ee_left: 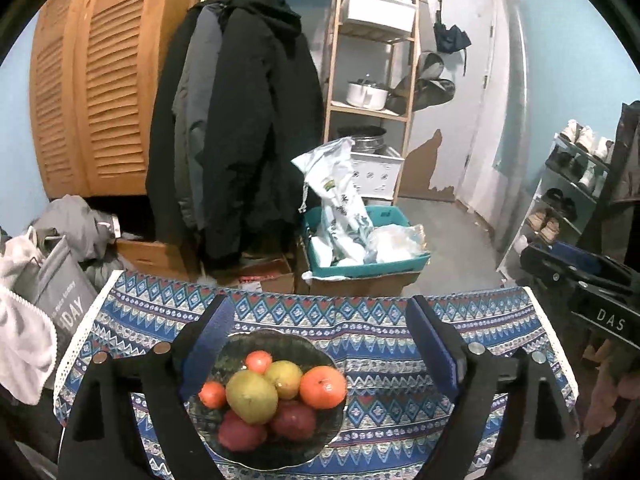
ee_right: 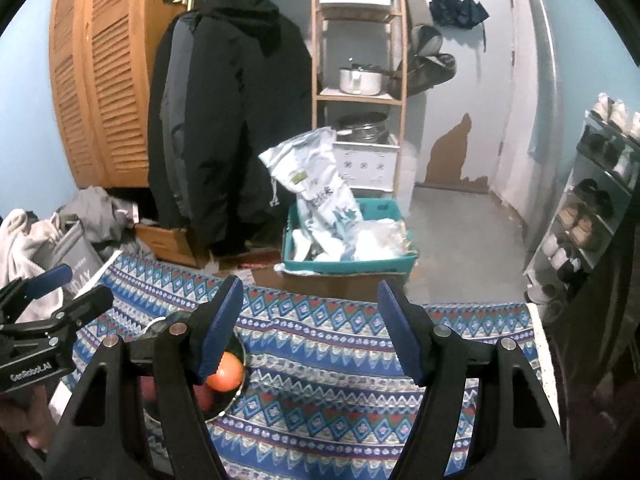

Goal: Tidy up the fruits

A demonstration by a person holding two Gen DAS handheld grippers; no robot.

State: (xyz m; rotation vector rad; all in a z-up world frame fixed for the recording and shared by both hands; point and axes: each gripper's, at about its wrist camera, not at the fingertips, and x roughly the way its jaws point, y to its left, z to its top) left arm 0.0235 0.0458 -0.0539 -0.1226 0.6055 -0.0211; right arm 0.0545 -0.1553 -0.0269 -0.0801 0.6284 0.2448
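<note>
Fruit sits heaped in a dark bowl [ee_left: 276, 456] on the patterned cloth [ee_left: 400, 360] that covers the surface, toward its left edge. In the heap I see a big yellow-green fruit [ee_left: 251, 397] in the middle, a smaller yellow one [ee_left: 285, 378] behind it, a large orange [ee_left: 323, 386] on the right side, two small oranges [ee_left: 213, 394], one at the left and one at the back, and two dark red fruits [ee_left: 241, 432] at the front.

My left tool [ee_left: 320, 344] hangs right over that bowl, fingers wide apart and holding nothing, and the bowl lies just below and a little left of the gap between them. My right tool [ee_right: 310, 328] is also spread and empty, but it faces bare cloth nearer the middle of the surface; from it the bowl lies off to the left, half hidden behind its left finger, with only the large orange showing clearly.

So the left tool is plainly the nearer one, and the fruit lies straight ahead of and beneath it. The fruits are roundish, so no long axis matters much.

All the fruit I can see is gathered in the bowl, with none loose on the cloth. That would fit a finished gathering, or a bowl about to be sorted out onto the cloth; I cannot tell which.
</note>
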